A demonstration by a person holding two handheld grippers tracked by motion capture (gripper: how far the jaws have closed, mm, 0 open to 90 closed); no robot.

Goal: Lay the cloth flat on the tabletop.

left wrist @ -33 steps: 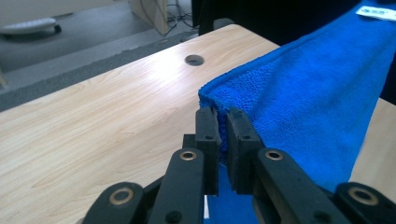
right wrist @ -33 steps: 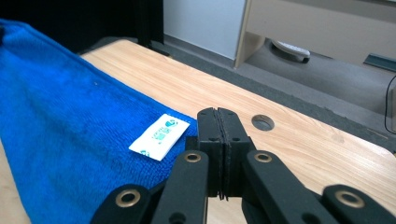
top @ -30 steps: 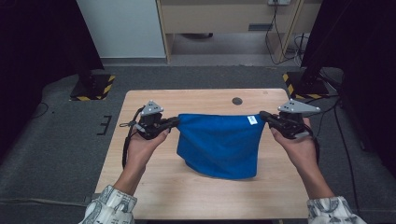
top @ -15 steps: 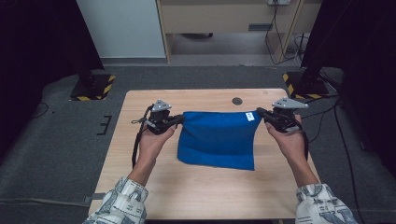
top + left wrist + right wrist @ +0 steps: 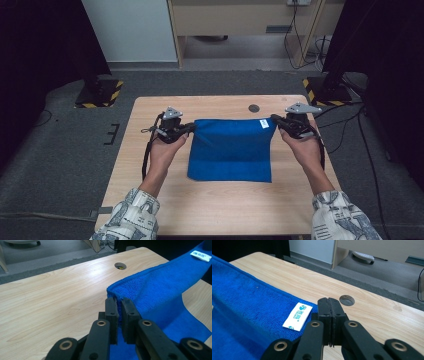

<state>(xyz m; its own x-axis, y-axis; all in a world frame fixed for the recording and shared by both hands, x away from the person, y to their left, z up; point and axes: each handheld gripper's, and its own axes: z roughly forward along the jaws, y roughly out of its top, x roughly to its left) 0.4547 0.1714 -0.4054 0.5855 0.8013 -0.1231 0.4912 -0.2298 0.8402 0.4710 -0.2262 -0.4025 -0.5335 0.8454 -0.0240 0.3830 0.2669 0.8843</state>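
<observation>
While both grippers' jaws clamp the blue towel corners, a cable hole lies just beyond on the table.

This looks like a lab or recording studio rather than a home. A small light wooden table with a round cable hole stands on grey carpet, flanked by black stand bases edged in yellow-and-black hazard tape, with loose black cables and dark curtains at both sides.
</observation>
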